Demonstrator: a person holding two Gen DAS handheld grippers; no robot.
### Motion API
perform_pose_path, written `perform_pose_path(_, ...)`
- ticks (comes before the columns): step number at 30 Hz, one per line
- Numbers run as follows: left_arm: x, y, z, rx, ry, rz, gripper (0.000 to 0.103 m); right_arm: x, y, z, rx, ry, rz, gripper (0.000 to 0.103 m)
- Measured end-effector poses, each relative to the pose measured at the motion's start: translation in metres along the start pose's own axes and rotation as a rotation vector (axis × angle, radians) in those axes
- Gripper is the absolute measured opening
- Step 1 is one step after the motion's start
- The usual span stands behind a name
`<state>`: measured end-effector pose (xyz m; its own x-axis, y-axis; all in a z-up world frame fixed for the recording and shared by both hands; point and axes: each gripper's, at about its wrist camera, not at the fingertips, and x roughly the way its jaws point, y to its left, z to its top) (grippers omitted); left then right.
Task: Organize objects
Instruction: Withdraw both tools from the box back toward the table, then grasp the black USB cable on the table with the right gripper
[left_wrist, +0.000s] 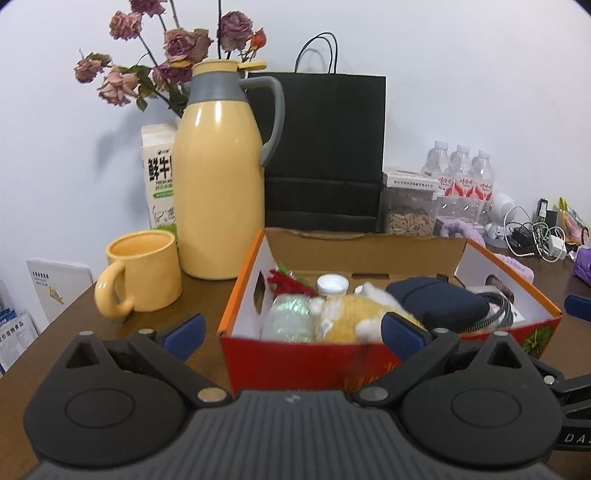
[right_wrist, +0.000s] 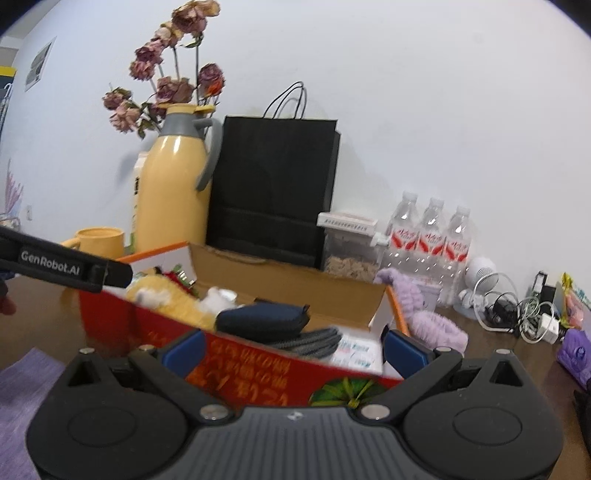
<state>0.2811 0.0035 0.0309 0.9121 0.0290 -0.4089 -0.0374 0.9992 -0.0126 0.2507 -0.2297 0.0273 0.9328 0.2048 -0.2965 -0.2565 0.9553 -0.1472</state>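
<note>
Open cardboard box with red front sits on brown table, flap up at back. Inside: yellow-white plush toy, dark blue pouch, white-capped bottle, something red, a clear wrapped item, grey cord toward the right end.

Left gripper faces the box front, jaws wide apart, holding nothing; right pad overlaps the plush in view, contact unclear. Right gripper is at the box's right front corner, jaws apart, empty.

Behind the box: yellow jug, yellow mug, milk carton, dried roses, black paper bag, three water bottles, clear jar of seeds, purple fuzzy headband just beside the box, tangled cables farther right.
</note>
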Motion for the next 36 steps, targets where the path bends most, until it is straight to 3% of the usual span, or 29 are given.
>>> perform_pose_path(5, -0.005, 0.009, -0.009, -0.008, 0.047, 0.007, 0.103, -0.006, 0.009, -0.004, -0.017, 0.042, 0.060, 0.099)
perform_pose_path(8, -0.010, 0.013, -0.015, -0.004, 0.063, 0.008, 0.103, -0.005, 0.016, -0.007, -0.028, 0.080, 0.107, 0.087)
perform_pose_path(11, -0.013, 0.018, -0.020, -0.010, 0.076, 0.009, 0.103, -0.002, 0.023, -0.010, -0.038, 0.138, 0.153, 0.073)
perform_pose_path(13, -0.013, 0.022, -0.020, -0.022, 0.082, 0.012, 0.103, 0.001, 0.028, -0.011, -0.038, 0.172, 0.181, 0.049)
perform_pose_path(16, -0.011, 0.027, -0.019, -0.048, 0.096, 0.023, 0.103, 0.006, 0.036, -0.013, -0.041, 0.206, 0.210, 0.026)
perform_pose_path(23, -0.011, 0.030, -0.018, -0.061, 0.107, 0.028, 0.103, 0.021, 0.047, -0.011, -0.025, 0.251, 0.244, 0.025)
perform_pose_path(28, -0.011, 0.029, -0.019, -0.055, 0.112, 0.024, 0.103, 0.039, 0.046, -0.011, 0.013, 0.318, 0.242, 0.018)
perform_pose_path(32, -0.011, 0.028, -0.020, -0.052, 0.112, 0.021, 0.103, 0.041, 0.046, -0.012, 0.017, 0.316, 0.258, 0.008)
perform_pose_path(36, -0.010, 0.027, -0.020, -0.051, 0.116, 0.024, 0.103, 0.037, 0.050, -0.013, -0.004, 0.309, 0.243, 0.007)
